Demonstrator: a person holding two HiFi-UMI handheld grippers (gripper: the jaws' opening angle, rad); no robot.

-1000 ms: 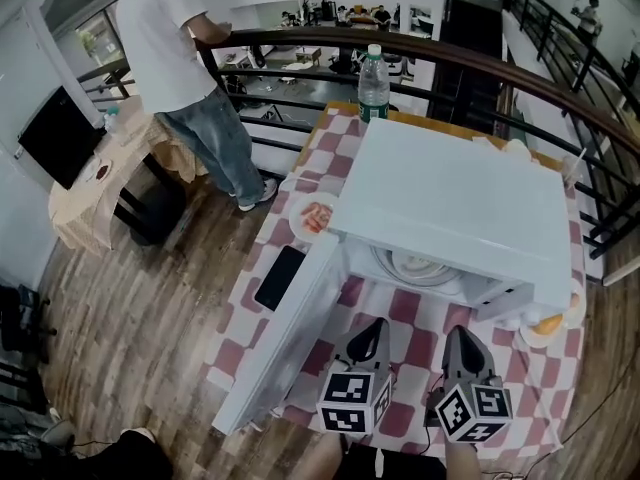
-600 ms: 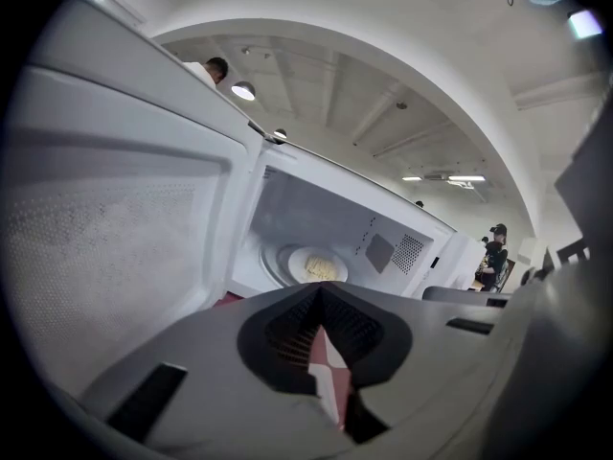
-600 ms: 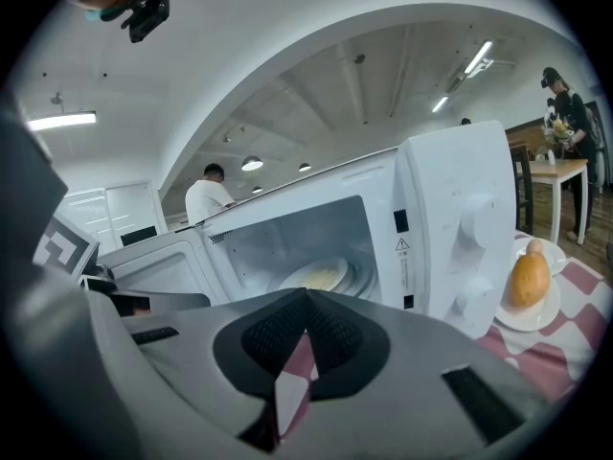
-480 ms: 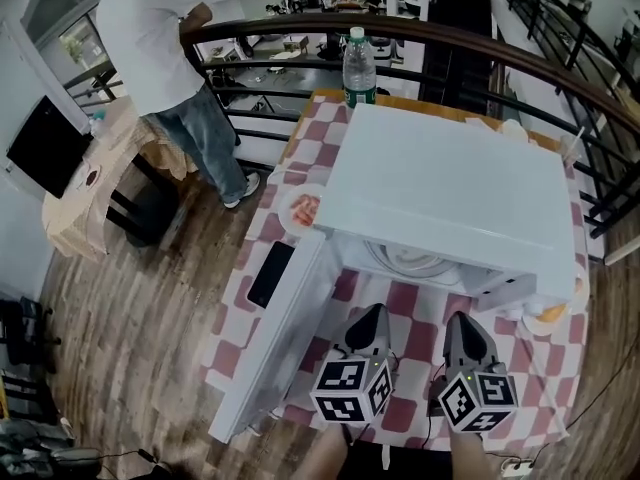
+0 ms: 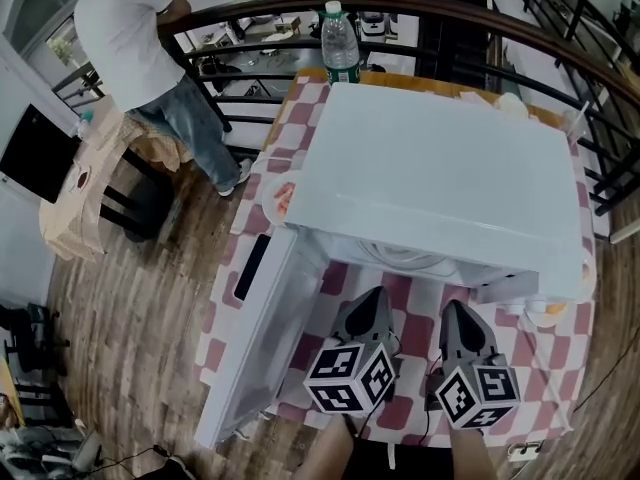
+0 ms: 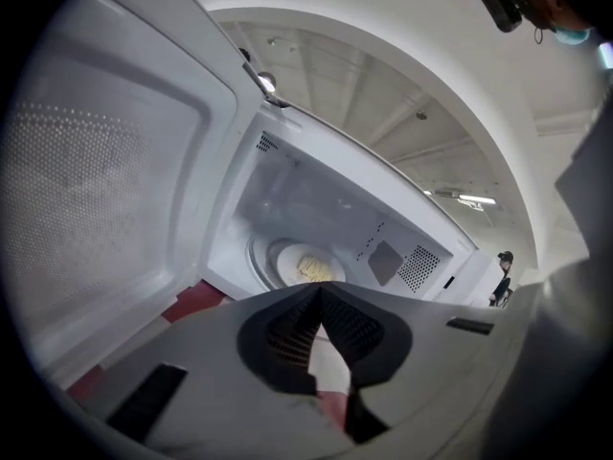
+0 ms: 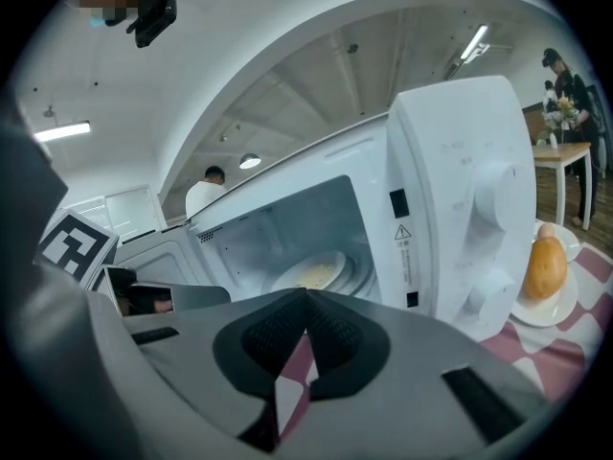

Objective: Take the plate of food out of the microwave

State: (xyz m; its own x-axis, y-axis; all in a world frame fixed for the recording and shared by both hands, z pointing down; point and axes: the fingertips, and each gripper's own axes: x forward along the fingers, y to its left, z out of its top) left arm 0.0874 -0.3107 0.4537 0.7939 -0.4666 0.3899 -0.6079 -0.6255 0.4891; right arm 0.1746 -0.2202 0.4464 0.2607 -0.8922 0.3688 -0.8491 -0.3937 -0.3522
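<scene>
Looking down, I see the microwave (image 5: 440, 188) bigger and nearer the middle of the frame than a second ago. The bottle (image 5: 340, 43) has slid up near the top edge. My left gripper (image 5: 368, 308) and right gripper (image 5: 455, 320) stay low in the frame, both shut tight on nothing. The plate (image 6: 306, 264) of food sits inside, past the open door (image 5: 265, 338). A small warning sign (image 7: 403, 232) is on the front, and I can't read any words by it.

The microwave (image 5: 440, 168) gapes open at its front, with open checkered desk (image 5: 413, 300) before the mouth. Its door (image 5: 262, 340) juts out on the microwave's left, walling off that side. A plate with a bun (image 7: 563, 307) crowds the microwave's right front corner.
</scene>
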